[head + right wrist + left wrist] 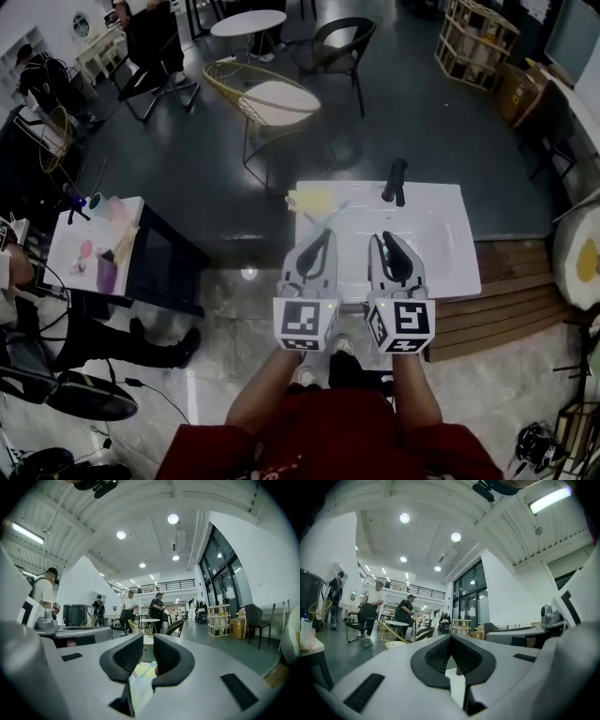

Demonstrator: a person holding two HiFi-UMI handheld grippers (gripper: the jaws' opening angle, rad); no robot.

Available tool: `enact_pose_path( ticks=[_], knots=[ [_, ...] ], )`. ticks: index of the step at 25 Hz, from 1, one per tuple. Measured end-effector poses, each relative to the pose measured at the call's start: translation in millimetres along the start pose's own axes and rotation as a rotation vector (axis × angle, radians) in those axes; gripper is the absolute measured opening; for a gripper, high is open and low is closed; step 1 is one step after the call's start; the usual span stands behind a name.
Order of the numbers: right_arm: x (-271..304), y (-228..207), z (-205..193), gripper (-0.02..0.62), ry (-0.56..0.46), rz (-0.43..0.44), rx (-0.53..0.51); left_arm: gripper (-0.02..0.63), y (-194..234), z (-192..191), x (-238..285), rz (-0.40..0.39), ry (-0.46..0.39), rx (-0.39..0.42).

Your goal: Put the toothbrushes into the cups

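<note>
Far left, off the desk: a small side table (94,246) with pink clutter, no part of the job by the look of it. Next, the left tongs (325,238), held low over the near edge of the white desk (441,246) and aimed away across it. In the left gripper view those left tongs (450,641) with tips pressed together, pads splaying only toward the camera, clamped on nothing. Probably just a resting pose, with no reach begun. Just beyond on the desk, a yellow patch (312,200), too blurred to call a cup or a packet. Touching its right side, likely a toothbrush (336,210), a thin pale streak lying flat. Same pair showing through the right tongs (148,641) as a yellowish blur crossed by the toothbrush (144,670) in teal. Right tongs (386,238) level with the left and just beside them, pads parallel with a narrow slot between, empty. Plausibly set ajar to suit a thin handle. Farther back and right, a dark cylinder (396,181) leaning near the desk's far edge, perhaps a cup, hard to say. Judged to be the very start: nothing lifted, nothing in any cup, first move likely a forward reach to the brush
</note>
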State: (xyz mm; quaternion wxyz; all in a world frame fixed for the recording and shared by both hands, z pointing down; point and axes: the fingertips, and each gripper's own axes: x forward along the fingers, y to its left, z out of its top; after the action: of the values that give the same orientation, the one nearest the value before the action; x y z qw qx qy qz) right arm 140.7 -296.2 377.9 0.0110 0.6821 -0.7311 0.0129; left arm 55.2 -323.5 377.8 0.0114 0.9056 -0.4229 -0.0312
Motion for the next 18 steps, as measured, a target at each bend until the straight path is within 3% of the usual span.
enact_pose_path(
  ticks=[7, 10, 18],
  knots=[
    [-19.6, 0.1, 23.3, 0.073, -0.061, -0.038, -0.017, 0.028, -11.7, 17.7, -10.2, -0.028, -0.03, 0.031],
    [-28.0, -1.8, 29.0, 0.037, -0.084, -0.058, -0.025, 0.028, -15.5, 22.4, -14.7, -0.033, -0.036, 0.039],
    [-36.1, 6.5, 39.5, 0.028, -0.103, -0.052, -0.045, 0.028, -16.5, 32.5, -24.2, -0.028, -0.046, 0.053]
  ],
)
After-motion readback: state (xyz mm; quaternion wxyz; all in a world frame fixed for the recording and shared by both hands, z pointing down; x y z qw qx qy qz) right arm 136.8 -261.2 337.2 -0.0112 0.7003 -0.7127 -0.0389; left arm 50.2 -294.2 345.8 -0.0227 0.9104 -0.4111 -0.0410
